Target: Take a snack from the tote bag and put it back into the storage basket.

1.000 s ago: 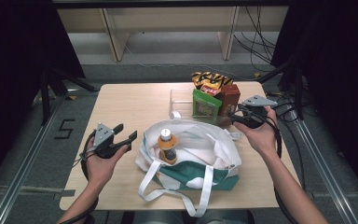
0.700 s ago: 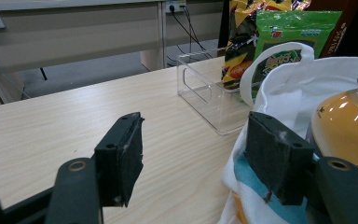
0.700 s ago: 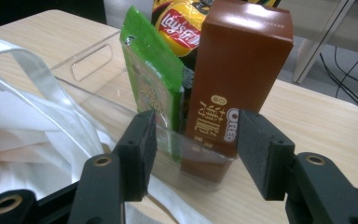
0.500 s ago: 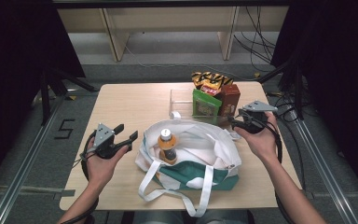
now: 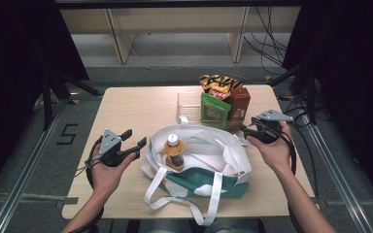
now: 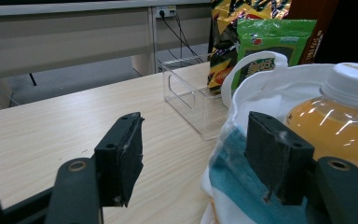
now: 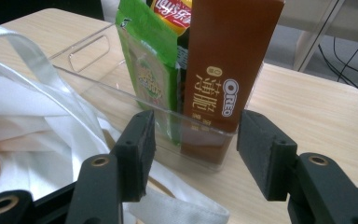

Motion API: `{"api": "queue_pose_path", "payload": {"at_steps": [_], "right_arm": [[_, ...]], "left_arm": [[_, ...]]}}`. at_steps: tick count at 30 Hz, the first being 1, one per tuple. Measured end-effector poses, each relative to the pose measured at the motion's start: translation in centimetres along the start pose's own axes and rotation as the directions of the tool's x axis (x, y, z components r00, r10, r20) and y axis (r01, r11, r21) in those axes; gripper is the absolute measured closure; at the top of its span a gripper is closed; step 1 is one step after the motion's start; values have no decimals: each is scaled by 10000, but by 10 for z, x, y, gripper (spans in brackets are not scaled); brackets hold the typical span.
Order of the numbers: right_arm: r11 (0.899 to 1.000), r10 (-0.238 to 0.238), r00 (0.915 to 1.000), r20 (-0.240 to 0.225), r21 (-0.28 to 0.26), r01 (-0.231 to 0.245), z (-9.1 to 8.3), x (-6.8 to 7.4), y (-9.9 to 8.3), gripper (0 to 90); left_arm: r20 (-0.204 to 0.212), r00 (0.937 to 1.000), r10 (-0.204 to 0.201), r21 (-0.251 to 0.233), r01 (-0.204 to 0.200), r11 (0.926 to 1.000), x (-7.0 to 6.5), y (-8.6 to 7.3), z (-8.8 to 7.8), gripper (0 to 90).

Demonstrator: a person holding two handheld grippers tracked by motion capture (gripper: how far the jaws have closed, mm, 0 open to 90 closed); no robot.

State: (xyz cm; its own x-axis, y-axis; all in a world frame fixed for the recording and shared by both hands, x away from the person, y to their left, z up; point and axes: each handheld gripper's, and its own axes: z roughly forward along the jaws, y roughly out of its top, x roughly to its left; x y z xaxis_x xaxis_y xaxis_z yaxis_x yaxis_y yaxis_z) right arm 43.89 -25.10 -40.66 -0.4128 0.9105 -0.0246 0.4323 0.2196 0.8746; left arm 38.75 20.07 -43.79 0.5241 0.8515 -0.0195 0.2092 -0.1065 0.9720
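We log the scene from largest item down. One tabletop [image 5: 126, 104], light wood. On it lies one white tote bag [image 5: 209, 155] with a teal band, mouth open, straps trailing toward the near edge. Behind the bag, touching its far rim, stands one clear plastic bin [image 5: 189, 104].

Progress, as we judge it: the work appears to be packing snacks from the bin into the bag. One orange drink bottle [image 5: 174, 150] with a white cap already stands upright inside the bag. Three items are left in the right end of the bin: one brown cookie box [image 7: 228, 65], one green snack packet [image 7: 144, 70], one yellow-and-red chip bag [image 5: 216, 85]. So roughly one of four is done.

Right claw [image 7: 193, 154]: jaws wide, holding nothing, lined up on the cookie box just beyond the bin wall; we take this as the next pick. Left claw [image 6: 198, 158]: jaws wide, empty, hovering just beside the bag's left rim near the bottle.
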Motion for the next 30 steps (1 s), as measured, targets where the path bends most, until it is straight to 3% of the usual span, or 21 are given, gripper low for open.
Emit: {"api": "queue_pose_path", "payload": {"at_steps": [1, 4, 9, 12, 14, 15, 19, 23, 30], "right_arm": [[9996, 275, 9996, -73, 117, -274, 0, 2, 0, 471], [9999, -93, 9999, -101, 138, 95, 1, 0, -1, 470], [9998, -197, 9996, -197, -2, 197, 2, -1, 0, 468], [9994, -308, 9995, 9, -129, 308, 1, -2, 1, 467], [10000, 85, 9999, -122, 22, -85, 0, 1, 1, 466], [9999, -40, 9998, -215, 103, 42, -1, 0, 2, 466], [9998, -185, 9998, -98, -73, 184, -1, -2, 1, 464], [9996, -252, 9996, -109, -127, 251, 0, -1, 2, 463], [10000, -81, 9999, -82, -6, 81, -2, 1, 1, 463]], "left_arm": [[115, 9999, 3, -97, -2, 10000, -1, 0, 1, 364], [145, 9999, 39, -53, -39, 10000, -4, 1, -1, 364], [398, 9992, 59, -133, -53, 9999, -9, 4, -1, 364], [562, 9984, 35, -203, -24, 9998, -14, 6, -2, 364], [768, 9970, 76, -356, -49, 9994, -20, 9, -3, 364], [851, 9961, 236, -320, -210, 9993, -23, 10, -4, 365], [1460, 9888, 318, -565, -238, 9981, -39, 15, 0, 367], [1728, 9846, 280, -421, -210, 9989, -53, 18, 4, 368], [2030, 9788, 263, -331, -200, 9993, -62, 20, 15, 369]]}}
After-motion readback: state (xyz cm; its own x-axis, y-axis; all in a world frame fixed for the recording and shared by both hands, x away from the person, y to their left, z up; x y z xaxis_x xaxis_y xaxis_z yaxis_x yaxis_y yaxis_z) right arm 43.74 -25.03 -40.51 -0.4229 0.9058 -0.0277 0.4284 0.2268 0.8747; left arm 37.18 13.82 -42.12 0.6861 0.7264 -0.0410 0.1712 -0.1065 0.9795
